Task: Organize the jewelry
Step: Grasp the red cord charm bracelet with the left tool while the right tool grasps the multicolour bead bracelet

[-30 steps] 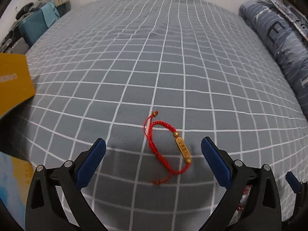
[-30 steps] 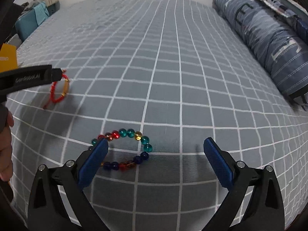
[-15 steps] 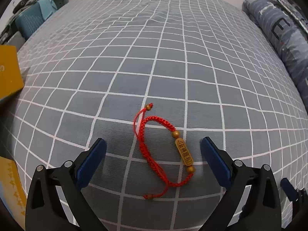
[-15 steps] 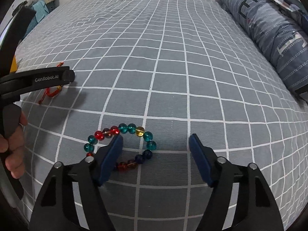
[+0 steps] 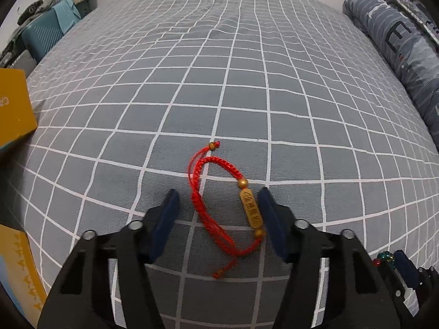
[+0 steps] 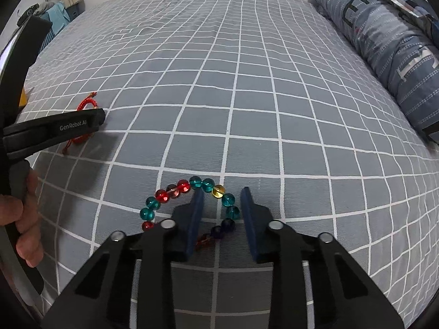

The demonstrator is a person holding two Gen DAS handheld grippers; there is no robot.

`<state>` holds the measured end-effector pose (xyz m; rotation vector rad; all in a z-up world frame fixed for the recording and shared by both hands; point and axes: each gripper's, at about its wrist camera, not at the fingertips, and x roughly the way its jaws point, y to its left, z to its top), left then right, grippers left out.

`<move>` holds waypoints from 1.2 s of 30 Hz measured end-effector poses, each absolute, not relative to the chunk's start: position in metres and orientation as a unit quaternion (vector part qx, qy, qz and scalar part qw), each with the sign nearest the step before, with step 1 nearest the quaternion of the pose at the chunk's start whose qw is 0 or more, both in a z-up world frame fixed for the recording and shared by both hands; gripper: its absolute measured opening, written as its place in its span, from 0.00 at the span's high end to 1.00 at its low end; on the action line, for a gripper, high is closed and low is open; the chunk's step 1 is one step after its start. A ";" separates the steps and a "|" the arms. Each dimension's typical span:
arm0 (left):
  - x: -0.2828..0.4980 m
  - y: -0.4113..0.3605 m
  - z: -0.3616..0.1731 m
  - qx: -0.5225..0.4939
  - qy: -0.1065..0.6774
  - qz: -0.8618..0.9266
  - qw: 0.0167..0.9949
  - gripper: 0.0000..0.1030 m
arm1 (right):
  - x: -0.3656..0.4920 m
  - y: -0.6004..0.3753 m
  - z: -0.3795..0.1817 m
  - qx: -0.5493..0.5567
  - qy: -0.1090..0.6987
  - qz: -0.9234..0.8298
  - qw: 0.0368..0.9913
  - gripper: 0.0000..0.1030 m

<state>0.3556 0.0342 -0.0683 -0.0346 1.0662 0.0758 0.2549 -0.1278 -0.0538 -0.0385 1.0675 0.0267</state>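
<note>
Lying on a grey bedsheet (image 5: 247, 82) with a white grid, a red cord bracelet (image 5: 219, 205) with a gold tube bead is framed by the left gripper (image 5: 218, 205). Its jaws are closing and stand half narrowed; the right pad is just beside the gold bead, while the left pad is apart from the cord, so nothing is gripped yet. A bead bracelet (image 6: 192, 200) of red, teal, yellow and dark blue beads is straddled by the right gripper (image 6: 222, 208), whose jaws are closing and stand narrow. One side of the bead loop is seen between the blue pads, the rest lying outside the left pad; no contact can be made out. A hand (image 6: 23, 213) is seen holding the left gripper's handle. A yellow box (image 5: 13, 109) and a rolled blue quilt (image 5: 403, 54) are seen at the bed's edges.
</note>
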 end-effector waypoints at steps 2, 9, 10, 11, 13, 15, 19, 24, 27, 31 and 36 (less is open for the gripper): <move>0.355 0.035 -0.068 -0.017 0.508 0.037 0.861 0.52 | 0.256 -0.128 -0.054 -0.017 0.508 0.013 0.861 0.81; 0.354 0.034 -0.067 -0.023 0.503 0.040 0.863 0.89 | 0.255 -0.129 -0.051 -0.013 0.505 0.015 0.863 0.91; 0.355 0.034 -0.066 -0.024 0.502 0.040 0.864 0.89 | 0.255 -0.129 -0.050 -0.013 0.504 0.015 0.863 0.91; 0.354 0.032 -0.066 -0.018 0.499 0.041 0.865 0.89 | 0.255 -0.129 -0.050 -0.015 0.503 0.016 0.864 0.91; 0.355 0.031 -0.066 -0.015 0.498 0.043 0.866 0.89 | 0.254 -0.128 -0.048 -0.016 0.502 0.017 0.865 0.91; 0.354 0.031 -0.064 -0.011 0.500 0.038 0.865 0.89 | 0.253 -0.127 -0.047 -0.015 0.501 0.017 0.865 0.91; 0.354 0.033 -0.062 -0.014 0.500 0.036 0.865 0.89 | 0.252 -0.126 -0.046 -0.017 0.499 0.017 0.866 0.91; 0.353 0.034 -0.057 -0.016 0.496 0.036 0.867 0.89 | 0.250 -0.124 -0.044 -0.017 0.495 0.017 0.868 0.91; 0.350 0.033 -0.052 -0.018 0.494 0.032 0.869 0.89 | 0.249 -0.123 -0.039 -0.015 0.490 0.019 0.871 0.91; 0.344 0.035 -0.044 -0.020 0.489 0.026 0.872 0.89 | 0.247 -0.124 -0.030 -0.011 0.481 0.023 0.876 0.91; 0.333 0.043 -0.029 -0.032 0.482 0.022 0.875 0.89 | 0.243 -0.126 -0.017 -0.003 0.468 0.028 0.883 0.91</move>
